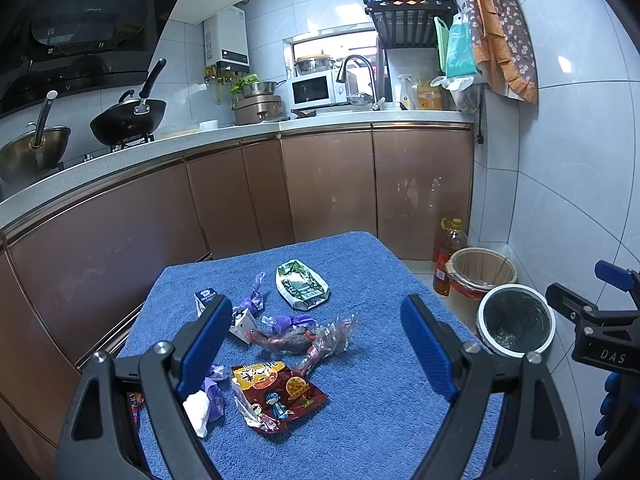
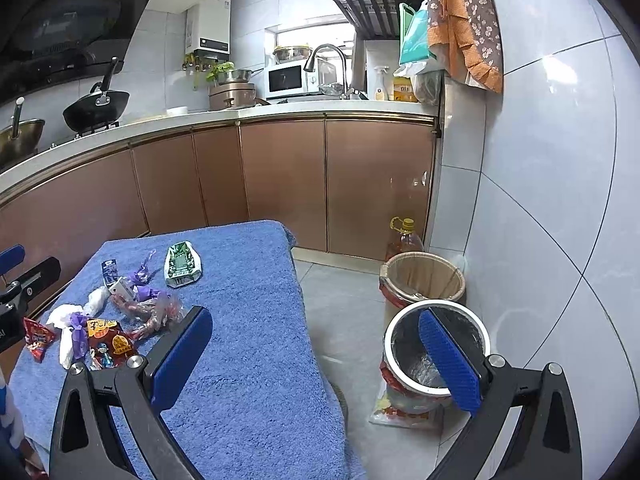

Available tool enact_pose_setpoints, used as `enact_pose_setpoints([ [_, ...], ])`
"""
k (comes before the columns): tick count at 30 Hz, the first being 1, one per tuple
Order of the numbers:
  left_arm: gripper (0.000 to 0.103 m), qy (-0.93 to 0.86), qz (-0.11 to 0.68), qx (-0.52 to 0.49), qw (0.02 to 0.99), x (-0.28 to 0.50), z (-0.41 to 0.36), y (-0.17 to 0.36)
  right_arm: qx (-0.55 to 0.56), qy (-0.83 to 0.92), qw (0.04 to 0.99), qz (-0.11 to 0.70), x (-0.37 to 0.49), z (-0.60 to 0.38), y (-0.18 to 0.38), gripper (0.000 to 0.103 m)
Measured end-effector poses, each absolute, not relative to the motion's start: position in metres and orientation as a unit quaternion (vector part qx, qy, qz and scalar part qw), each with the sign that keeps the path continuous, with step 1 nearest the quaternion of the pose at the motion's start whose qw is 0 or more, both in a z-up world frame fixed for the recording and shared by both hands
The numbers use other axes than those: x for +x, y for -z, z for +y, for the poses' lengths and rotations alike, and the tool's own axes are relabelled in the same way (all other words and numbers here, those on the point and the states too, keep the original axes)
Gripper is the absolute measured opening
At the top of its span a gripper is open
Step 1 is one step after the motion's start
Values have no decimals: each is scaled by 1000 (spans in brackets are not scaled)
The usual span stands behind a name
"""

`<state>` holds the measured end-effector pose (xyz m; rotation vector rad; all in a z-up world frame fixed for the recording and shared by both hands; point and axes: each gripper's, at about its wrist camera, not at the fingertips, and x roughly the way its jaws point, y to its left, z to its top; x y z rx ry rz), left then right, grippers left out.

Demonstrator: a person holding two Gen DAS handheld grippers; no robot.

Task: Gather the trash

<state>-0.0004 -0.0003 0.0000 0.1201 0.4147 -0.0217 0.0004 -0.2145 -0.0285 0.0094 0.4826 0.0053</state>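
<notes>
Wrappers (image 1: 280, 394) lie between the spread left tool (image 1: 316, 344) jaws.

"DAS" stands in white letters on the black right tool (image 1: 600, 344), just right of the white-rimmed bin (image 1: 516, 322). The snack packets' print is too small to read.

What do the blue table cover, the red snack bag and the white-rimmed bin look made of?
Blue table cover: terry cloth, judging by its looped, fuzzy pile. Red snack bag: glossy printed plastic film, crinkled and catching glare. White-rimmed bin: probably plastic, smooth rim, with a thin shiny plastic liner inside.
</notes>
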Motion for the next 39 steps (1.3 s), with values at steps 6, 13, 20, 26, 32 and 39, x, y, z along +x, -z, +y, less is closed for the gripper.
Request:
enact_pose_setpoints([
  [6,86,11,205,59,977,0,0,0,0,-1,972,237,1,-212,29,103],
  [13,86,11,205,59,977,0,0,0,5,6,975,223,-2,-214,25,103],
  [20,86,11,206,58,977,0,0,0,10,12,975,221,0,-215,24,103],
  [26,86,11,207,59,977,0,-1,0,7,10,974,225,1,-215,27,103],
  [32,86,13,213,58,975,0,-6,0,5,10,974,227,3,-213,28,103],
  [39,86,19,223,54,973,6,-4,4,5,10,973,232,6,-214,32,103],
])
